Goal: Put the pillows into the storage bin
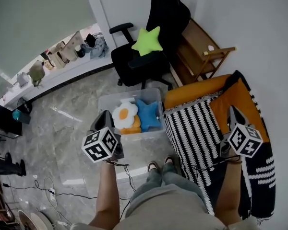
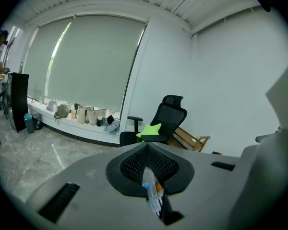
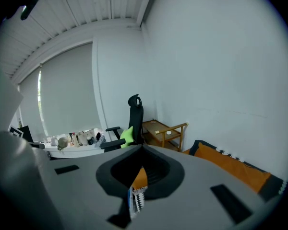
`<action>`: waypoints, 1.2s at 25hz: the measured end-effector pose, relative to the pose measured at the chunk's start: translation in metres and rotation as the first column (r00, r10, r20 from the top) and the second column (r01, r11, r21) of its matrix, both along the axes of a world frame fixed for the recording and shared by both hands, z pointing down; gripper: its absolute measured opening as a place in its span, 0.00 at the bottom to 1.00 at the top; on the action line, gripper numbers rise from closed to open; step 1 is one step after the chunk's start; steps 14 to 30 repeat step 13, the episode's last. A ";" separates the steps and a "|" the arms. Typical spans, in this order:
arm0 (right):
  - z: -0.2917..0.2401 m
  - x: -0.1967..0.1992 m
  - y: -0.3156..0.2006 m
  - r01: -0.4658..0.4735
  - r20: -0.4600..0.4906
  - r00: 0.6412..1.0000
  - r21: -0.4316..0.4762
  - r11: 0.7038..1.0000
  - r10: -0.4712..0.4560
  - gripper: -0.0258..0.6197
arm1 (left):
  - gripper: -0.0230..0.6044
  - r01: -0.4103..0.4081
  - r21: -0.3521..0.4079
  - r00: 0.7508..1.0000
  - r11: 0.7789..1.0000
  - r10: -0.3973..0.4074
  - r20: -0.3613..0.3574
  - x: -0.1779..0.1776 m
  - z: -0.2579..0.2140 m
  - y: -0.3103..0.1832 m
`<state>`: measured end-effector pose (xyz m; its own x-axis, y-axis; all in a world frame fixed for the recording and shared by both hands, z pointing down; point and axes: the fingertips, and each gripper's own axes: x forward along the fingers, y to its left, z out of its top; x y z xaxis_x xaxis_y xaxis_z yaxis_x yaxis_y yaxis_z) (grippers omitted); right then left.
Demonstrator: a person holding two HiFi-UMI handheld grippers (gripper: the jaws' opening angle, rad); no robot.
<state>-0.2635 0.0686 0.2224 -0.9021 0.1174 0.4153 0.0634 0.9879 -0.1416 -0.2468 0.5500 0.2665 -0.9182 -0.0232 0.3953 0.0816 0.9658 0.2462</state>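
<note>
Left gripper (image 1: 104, 115): jaws closed together, nothing held; right gripper (image 1: 232, 111): likewise closed and empty, over the striped sofa (image 1: 192, 128). Storage bin (image 1: 156, 134) on the floor just ahead holds 3 pillows: egg pillow (image 1: 125, 114), blue pillow (image 1: 148, 113), orange pillow (image 1: 133, 127). Beyond it, 1 green star pillow (image 1: 147, 40) lies on the office chair (image 1: 134, 63); judged light, soft, compressible; best pinched at 1 star point.

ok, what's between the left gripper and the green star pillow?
Head view: the storage bin, with pillows already in it, then the front of the black office chair seat. The star pillow rests on that chair.
</note>
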 end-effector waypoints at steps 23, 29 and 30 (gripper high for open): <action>0.006 -0.009 -0.010 -0.011 -0.033 0.999 -0.002 1.000 0.011 0.04 | 0.05 -0.019 -0.002 1.000 1.000 0.019 -0.010 -0.012 0.002 -0.013; 0.006 -0.009 -0.010 -0.011 -0.033 0.999 -0.002 1.000 0.011 0.04 | 0.05 -0.019 -0.002 1.000 1.000 0.019 -0.010 -0.012 0.002 -0.013; 0.006 -0.009 -0.010 -0.011 -0.033 0.999 -0.002 1.000 0.011 0.04 | 0.05 -0.019 -0.002 1.000 1.000 0.019 -0.010 -0.012 0.002 -0.013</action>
